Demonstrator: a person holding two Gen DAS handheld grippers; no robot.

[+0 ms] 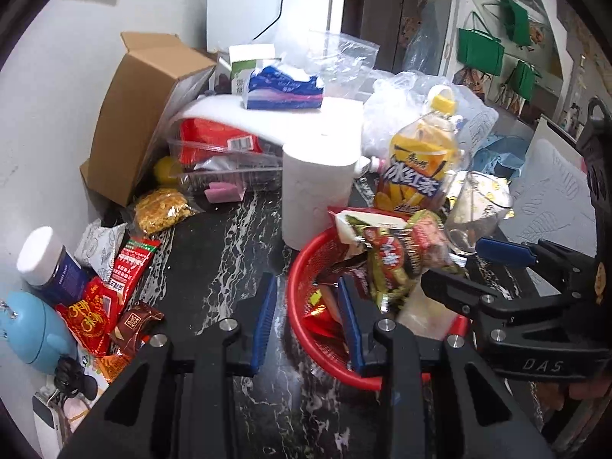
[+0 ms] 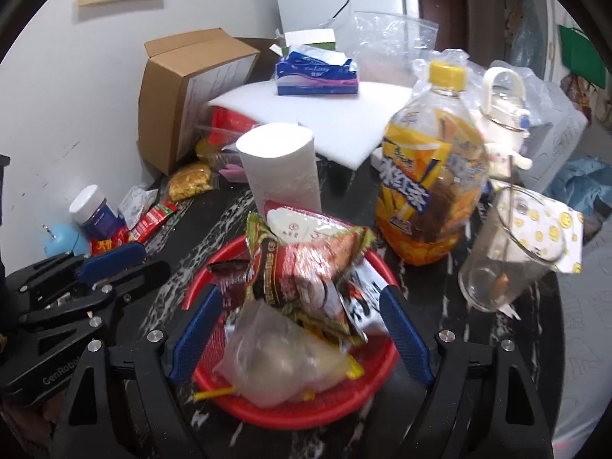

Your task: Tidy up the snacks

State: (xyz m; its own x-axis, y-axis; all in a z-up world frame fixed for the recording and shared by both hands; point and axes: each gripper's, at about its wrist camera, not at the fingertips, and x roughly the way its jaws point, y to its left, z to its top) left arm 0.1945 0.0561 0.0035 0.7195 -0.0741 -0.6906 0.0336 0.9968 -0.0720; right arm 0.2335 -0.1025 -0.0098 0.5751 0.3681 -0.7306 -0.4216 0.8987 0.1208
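A red basket (image 1: 302,264) (image 2: 306,409) sits on the dark marble table and holds a heap of snack packets (image 1: 390,256) (image 2: 306,267), with a clear bag (image 2: 275,359) on top at the front. My left gripper (image 1: 308,317) is open and empty, its fingers astride the basket's left rim. My right gripper (image 2: 302,336) (image 1: 459,264) is open, its blue pads on either side of the heap over the basket, gripping nothing. More loose snack packets (image 1: 111,298) (image 2: 153,218) lie at the table's left edge.
A paper towel roll (image 1: 317,187) (image 2: 281,168) stands just behind the basket. An iced-tea bottle (image 1: 420,164) (image 2: 428,176) and a glass (image 1: 474,214) (image 2: 508,256) stand to the right. A cardboard box (image 1: 137,122), tissue pack (image 1: 283,88) and blue jar (image 1: 49,264) crowd the back and left.
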